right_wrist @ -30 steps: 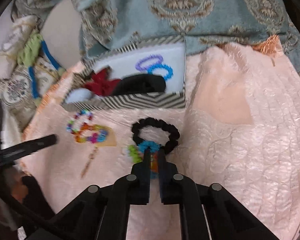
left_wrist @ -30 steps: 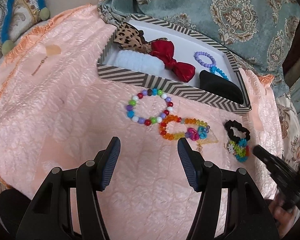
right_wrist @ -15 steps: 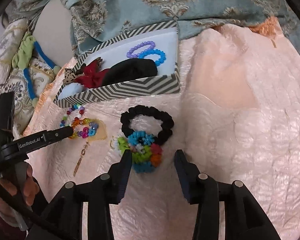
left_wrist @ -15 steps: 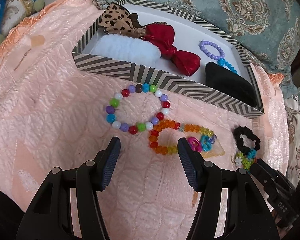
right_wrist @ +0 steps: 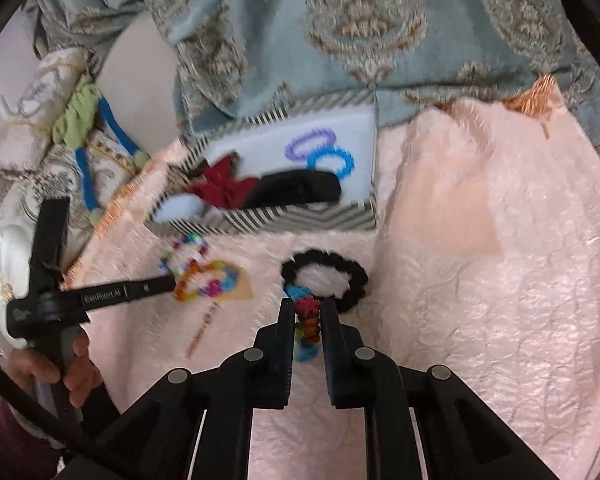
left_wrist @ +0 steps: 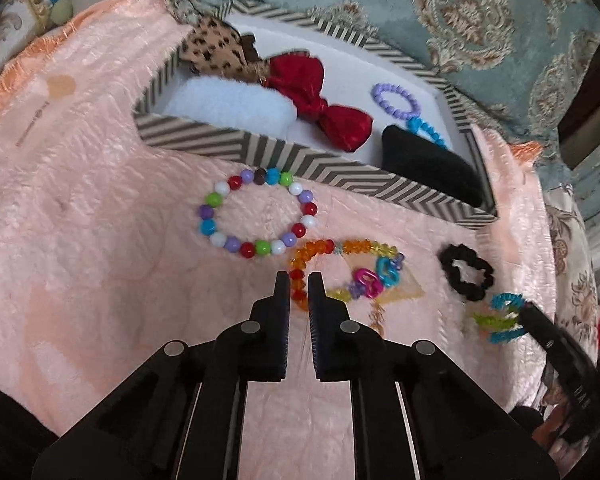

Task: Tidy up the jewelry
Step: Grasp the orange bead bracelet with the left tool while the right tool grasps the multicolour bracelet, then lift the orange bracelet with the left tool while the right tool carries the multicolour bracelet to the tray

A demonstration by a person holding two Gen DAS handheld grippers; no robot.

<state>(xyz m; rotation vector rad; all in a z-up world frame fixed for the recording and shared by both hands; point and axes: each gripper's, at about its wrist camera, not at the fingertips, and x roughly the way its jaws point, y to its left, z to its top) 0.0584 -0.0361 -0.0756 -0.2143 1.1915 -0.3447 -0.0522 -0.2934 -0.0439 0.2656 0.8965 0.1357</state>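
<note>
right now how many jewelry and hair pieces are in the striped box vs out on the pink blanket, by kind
in the striped box:
bows: 2
bead bracelets: 2
white fluffy piece: 1
black piece: 1
on the pink blanket:
bead bracelets: 2
black scrunchie: 1
colourful coil ties bunch: 1
total: 10

Soft, even daylight fills both views, with no hard shadows. The pink quilt (left_wrist: 100, 240) shows a mild sheen, brightest toward its right edge in the right wrist view. That view is motion-blurred; the striped box (right_wrist: 300, 220) smears. The left wrist view is sharper. Fisheye bending and dark vignetting crowd the corners.
</note>
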